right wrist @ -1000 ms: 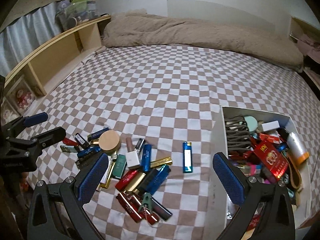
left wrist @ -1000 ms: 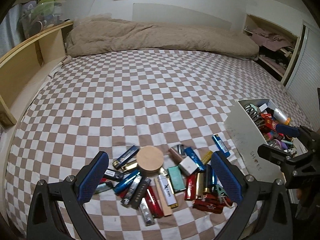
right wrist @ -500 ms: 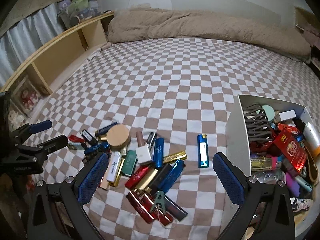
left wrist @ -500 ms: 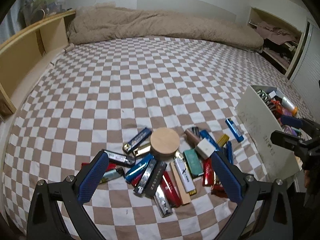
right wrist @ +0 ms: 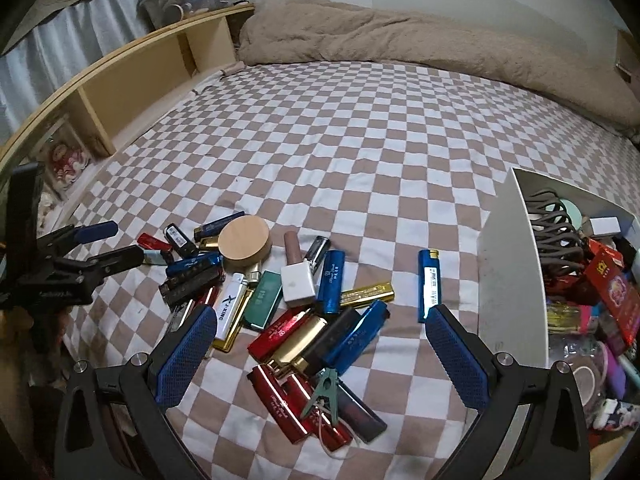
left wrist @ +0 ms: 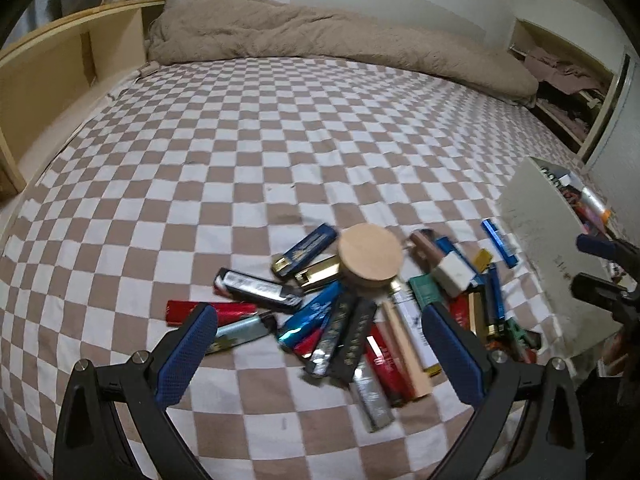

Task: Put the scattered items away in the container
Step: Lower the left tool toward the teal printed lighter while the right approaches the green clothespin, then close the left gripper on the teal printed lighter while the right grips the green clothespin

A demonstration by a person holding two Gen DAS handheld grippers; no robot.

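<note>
Several lighters lie heaped on the checkered bedspread around a round wooden lid [left wrist: 370, 255] [right wrist: 245, 239]. A nail-polish bottle with a white cap [right wrist: 297, 276] lies in the heap, and one blue lighter [right wrist: 428, 285] rests apart beside the white box [right wrist: 508, 264] [left wrist: 536, 236], which is full of small items. My left gripper [left wrist: 318, 350] hovers open over the near-left part of the heap, holding nothing. My right gripper [right wrist: 320, 350] is open above the red and gold lighters [right wrist: 296, 334], also holding nothing. A green clip [right wrist: 322, 394] lies nearest the right gripper.
A beige blanket [left wrist: 340, 44] lies bunched across the far end of the bed. A wooden shelf [right wrist: 132, 76] runs along the left side. Open shelving with clothes [left wrist: 560, 76] stands at the far right. Wide bare bedspread [left wrist: 280, 128] stretches beyond the heap.
Both grippers have moved forward and lower toward the heap, so the lighters look larger and nearer. Jaws stay open. Nothing has been picked up.
</note>
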